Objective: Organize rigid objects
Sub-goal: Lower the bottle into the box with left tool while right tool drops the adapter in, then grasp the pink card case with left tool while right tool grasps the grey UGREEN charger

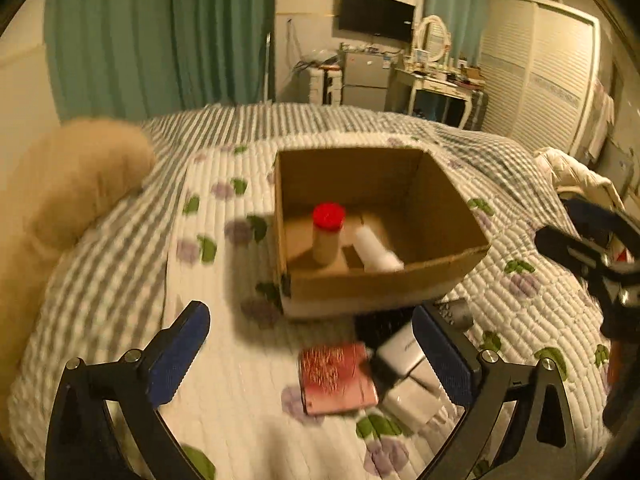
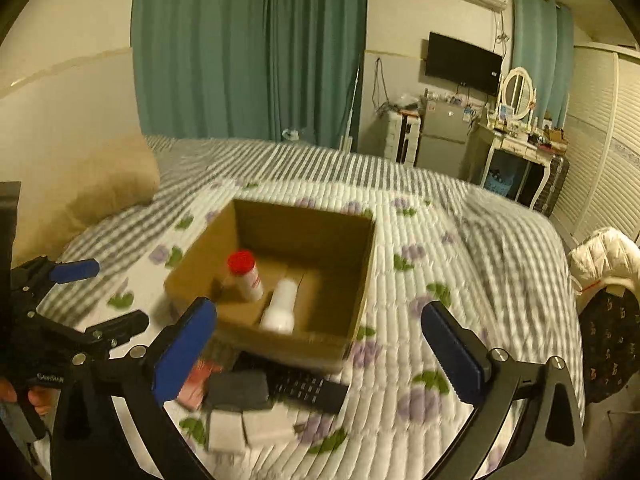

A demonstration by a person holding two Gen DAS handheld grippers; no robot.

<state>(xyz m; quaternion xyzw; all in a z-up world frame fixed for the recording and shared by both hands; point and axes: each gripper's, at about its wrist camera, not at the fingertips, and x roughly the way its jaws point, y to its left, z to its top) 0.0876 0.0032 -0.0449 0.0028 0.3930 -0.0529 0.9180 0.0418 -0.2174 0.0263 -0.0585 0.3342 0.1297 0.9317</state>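
An open cardboard box (image 1: 440,208) (image 2: 360,280) sits on the bed. Inside stand a red-capped bottle (image 1: 328,236) (image 2: 244,274) and a white bottle (image 1: 376,250) (image 2: 280,308) lying on its side. In front of the box lie a red booklet (image 1: 338,378) (image 2: 196,384), a black remote (image 2: 308,390), a dark grey block (image 2: 238,390) (image 1: 456,310) and white adapters (image 1: 404,376) (image 2: 248,426). My left gripper (image 1: 312,352) is open and empty above the booklet; it also shows at the left of the right wrist view (image 2: 108,300). My right gripper (image 2: 320,348) is open and empty over the box's near edge.
A tan pillow (image 1: 68,192) (image 2: 108,180) lies at the left of the quilted bed (image 1: 224,152). A white jacket (image 2: 604,256) hangs at the right bed edge. Green curtains, a dresser, a fridge and a wardrobe stand beyond.
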